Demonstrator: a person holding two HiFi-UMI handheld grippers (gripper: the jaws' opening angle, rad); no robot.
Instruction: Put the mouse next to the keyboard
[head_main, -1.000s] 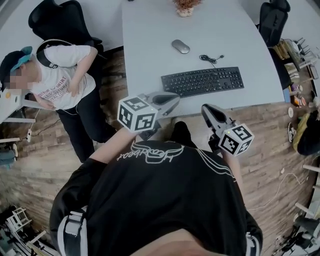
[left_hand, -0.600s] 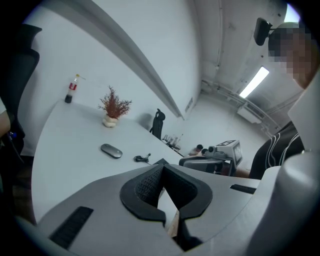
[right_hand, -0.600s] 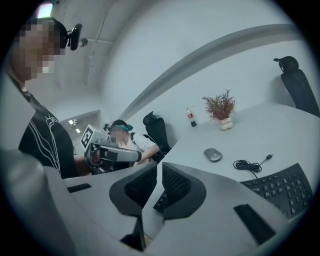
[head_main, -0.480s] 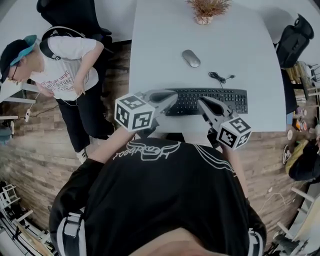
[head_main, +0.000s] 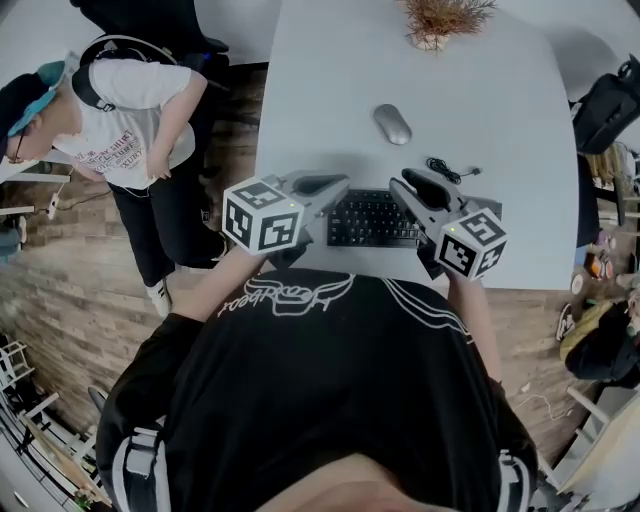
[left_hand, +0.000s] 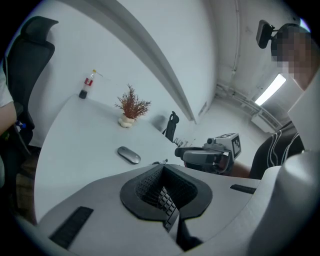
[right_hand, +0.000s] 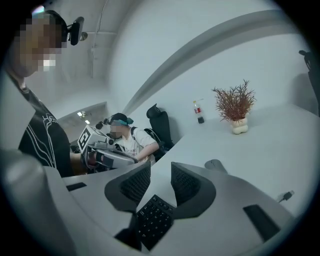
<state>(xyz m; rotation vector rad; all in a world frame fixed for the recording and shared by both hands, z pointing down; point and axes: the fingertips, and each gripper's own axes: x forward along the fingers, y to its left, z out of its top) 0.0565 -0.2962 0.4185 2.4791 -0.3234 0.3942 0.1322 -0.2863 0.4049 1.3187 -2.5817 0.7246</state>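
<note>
A grey mouse (head_main: 392, 124) lies on the white table (head_main: 310, 90), beyond the black keyboard (head_main: 372, 218) and apart from it. Both grippers hover over the keyboard. My left gripper (head_main: 338, 184) is above its left end, jaws together with nothing held; in the left gripper view the left gripper (left_hand: 162, 167) points toward the mouse (left_hand: 129, 155). My right gripper (head_main: 402, 182) is over the keyboard's right half, its jaws opening with a clear gap and nothing between them. Below the right gripper (right_hand: 160, 176) show the keyboard (right_hand: 154, 220) keys, and the mouse (right_hand: 216, 165) peeks past one jaw.
A dried plant in a pot (head_main: 437, 22) stands at the table's far side. The keyboard's cable (head_main: 448, 168) lies coiled right of the mouse. A person in a white shirt (head_main: 125, 110) stands left of the table. A small bottle (left_hand: 88, 85) sits at the far end.
Both grippers came forward from the table's near edge to above the keyboard. The right jaws, closed before, now stand apart.
</note>
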